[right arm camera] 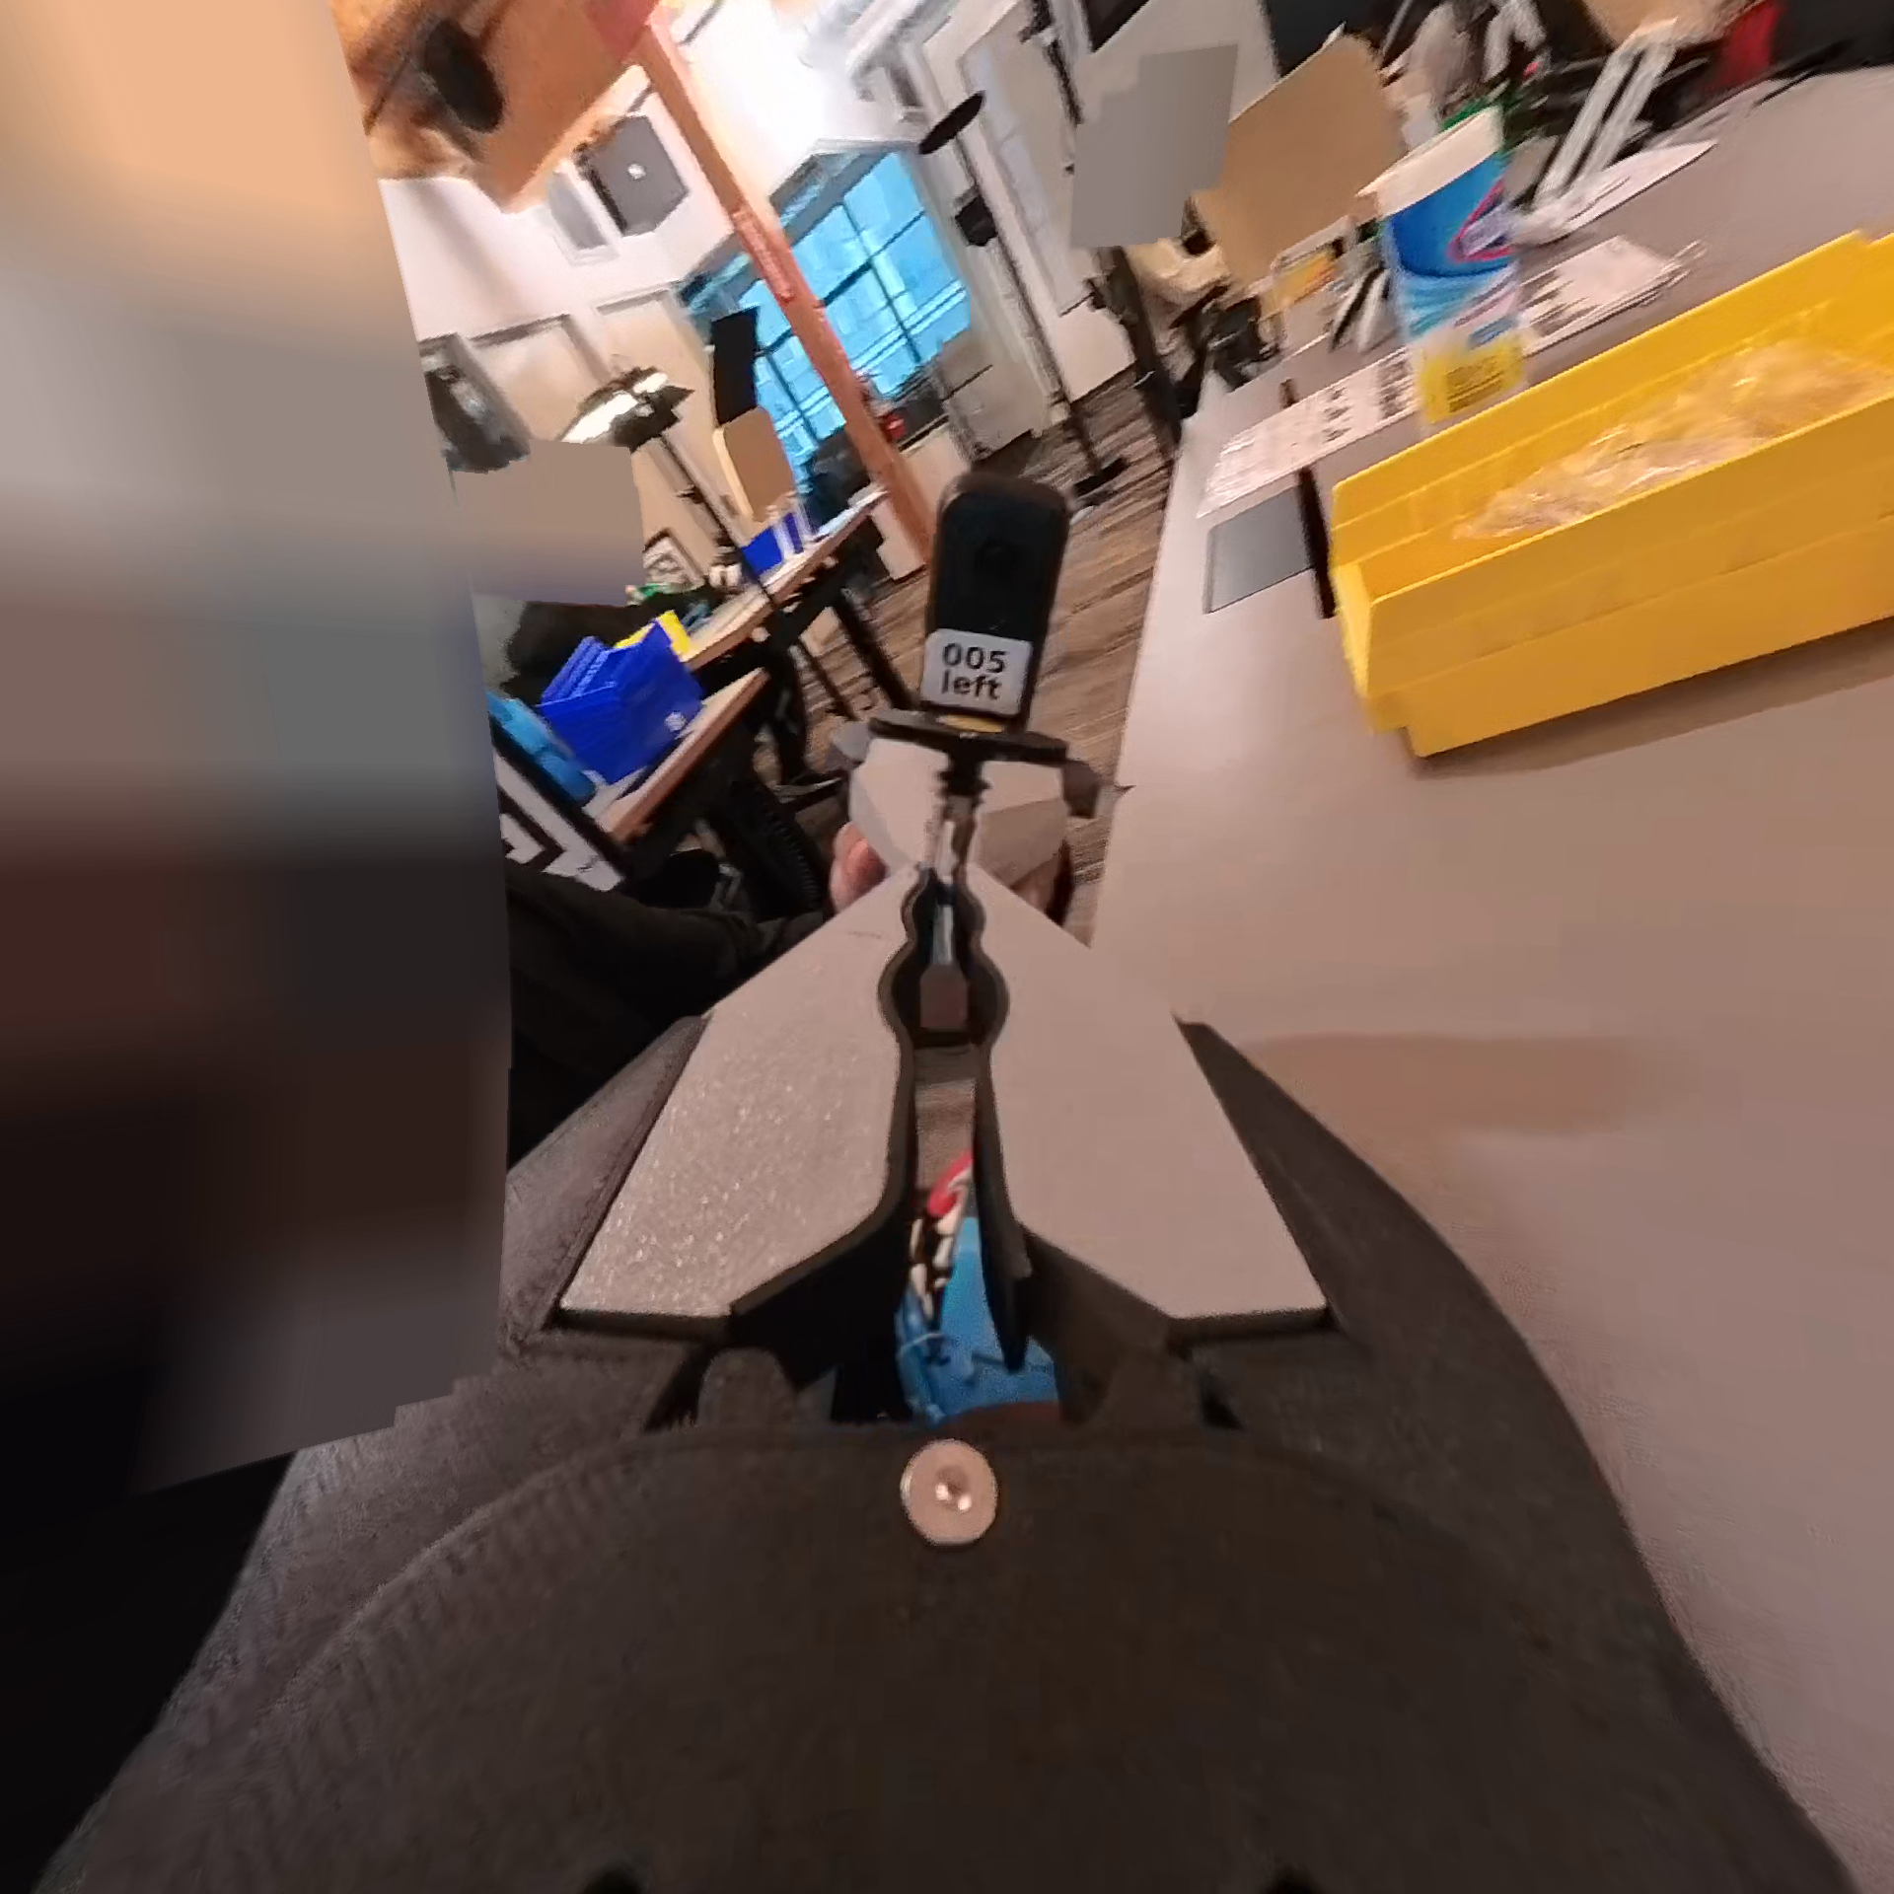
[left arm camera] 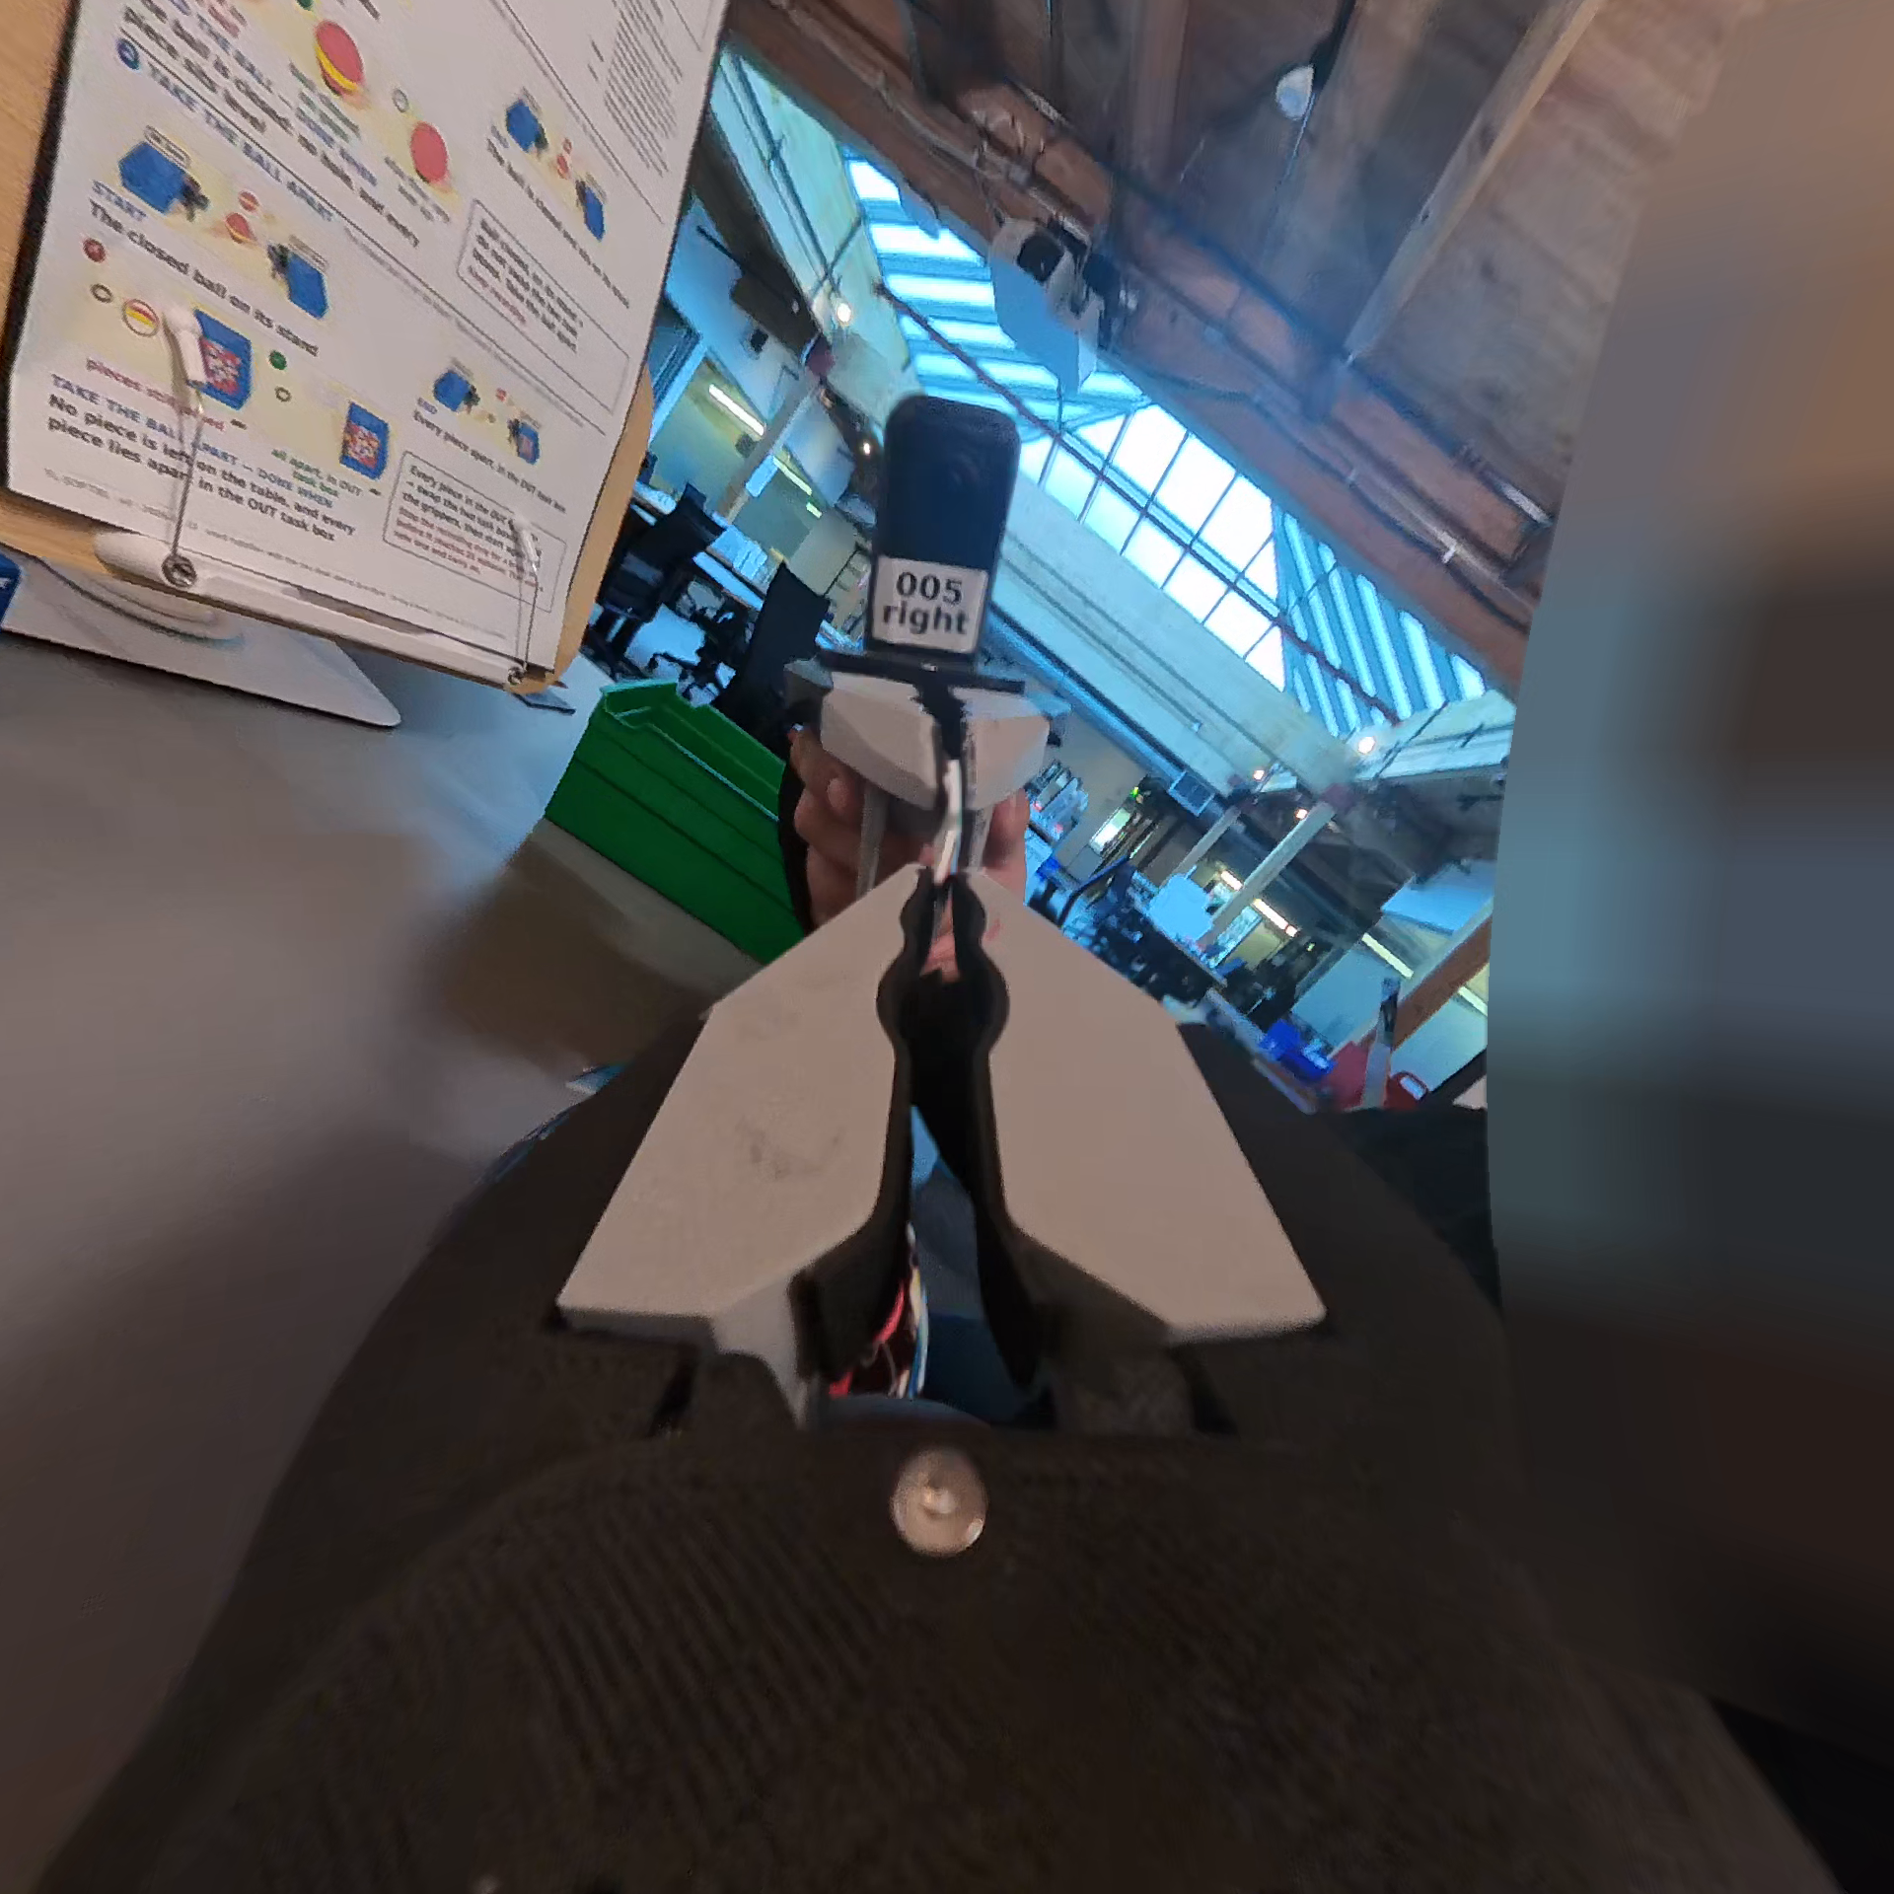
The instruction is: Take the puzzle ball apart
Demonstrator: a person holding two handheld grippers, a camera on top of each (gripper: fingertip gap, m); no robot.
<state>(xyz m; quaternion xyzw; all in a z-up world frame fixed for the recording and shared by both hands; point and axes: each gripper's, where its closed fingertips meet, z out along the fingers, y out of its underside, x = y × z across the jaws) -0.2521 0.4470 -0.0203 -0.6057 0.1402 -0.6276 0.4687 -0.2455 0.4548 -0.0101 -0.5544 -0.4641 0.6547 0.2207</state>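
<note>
Both tools closed tip to tip, nothing held — left gripper (left arm camera: 941, 890) faces right gripper (right arm camera: 941, 883); green bin (left arm camera: 676, 810) at ten o'clock, yellow bin (right arm camera: 1599, 574) at two.

Your hand (left arm camera: 902, 820) gripping the right tool (left arm camera: 948, 820) is mostly hidden behind the left tool's (left arm camera: 943, 883) grey fingers (left arm camera: 779, 1107). The instruction sheet (left arm camera: 338, 256) on its wooden stand is cut off by the top and left edges. In the right wrist view, the yellow bin (right arm camera: 1599, 574) runs off the right edge, its contents too blurred to tell; the blue-and-white canister (right arm camera: 1455, 277) behind the bin is smeared.
</note>
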